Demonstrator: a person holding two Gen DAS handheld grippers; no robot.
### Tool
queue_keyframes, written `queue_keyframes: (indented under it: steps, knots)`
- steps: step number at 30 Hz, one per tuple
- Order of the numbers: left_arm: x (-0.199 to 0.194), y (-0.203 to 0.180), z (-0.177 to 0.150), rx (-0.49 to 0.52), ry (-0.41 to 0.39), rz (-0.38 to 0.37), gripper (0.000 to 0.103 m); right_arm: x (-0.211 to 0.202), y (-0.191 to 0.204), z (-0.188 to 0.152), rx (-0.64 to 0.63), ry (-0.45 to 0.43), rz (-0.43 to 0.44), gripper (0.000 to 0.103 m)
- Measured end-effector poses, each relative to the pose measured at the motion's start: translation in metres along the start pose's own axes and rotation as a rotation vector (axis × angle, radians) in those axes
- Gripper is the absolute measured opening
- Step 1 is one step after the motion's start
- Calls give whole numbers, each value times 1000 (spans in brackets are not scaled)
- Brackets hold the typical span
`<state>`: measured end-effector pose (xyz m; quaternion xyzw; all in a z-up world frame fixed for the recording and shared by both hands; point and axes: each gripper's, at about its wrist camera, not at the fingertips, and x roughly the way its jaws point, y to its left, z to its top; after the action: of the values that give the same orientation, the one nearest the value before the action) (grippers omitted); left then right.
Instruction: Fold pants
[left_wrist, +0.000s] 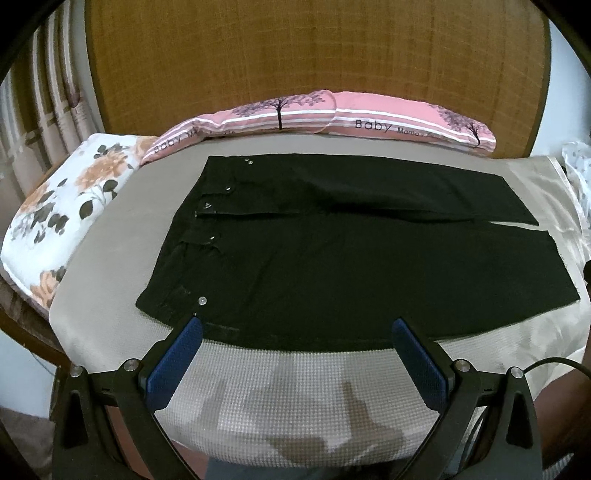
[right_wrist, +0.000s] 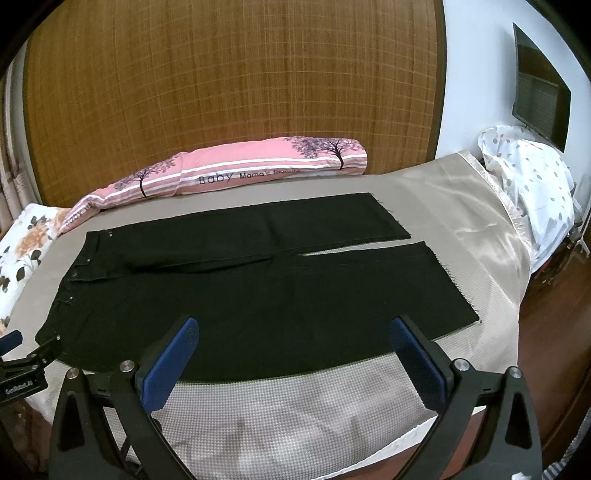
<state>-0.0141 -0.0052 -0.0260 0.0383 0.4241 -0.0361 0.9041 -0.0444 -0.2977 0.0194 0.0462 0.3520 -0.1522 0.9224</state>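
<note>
Black pants (left_wrist: 332, 258) lie flat on a beige bed cover (left_wrist: 110, 332), waistband at the left, both legs reaching right, side by side. They also show in the right wrist view (right_wrist: 258, 295). My left gripper (left_wrist: 297, 325) is open and empty, its blue-padded fingers at the pants' near edge by the waist corner. My right gripper (right_wrist: 295, 325) is open and empty at the near edge of the near leg. The left gripper's tip shows at the left edge of the right wrist view (right_wrist: 22, 354).
A pink bolster pillow (left_wrist: 332, 114) lies along the far side before a woven headboard (left_wrist: 314, 48). A floral pillow (left_wrist: 62, 206) sits at the left. A spotted white cloth (right_wrist: 532, 184) lies at the far right. A screen (right_wrist: 539, 92) hangs on the wall.
</note>
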Motion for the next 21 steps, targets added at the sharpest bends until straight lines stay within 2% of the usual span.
queue_keyframes:
  steps: [8, 21]
  knots:
    - [-2, 6, -1, -30, -1, 11, 102, 0, 2, -4, 8, 0, 2, 103]
    - [-4, 5, -2, -25, 1, 14, 102, -3, 0, -4, 12, -4, -3, 103]
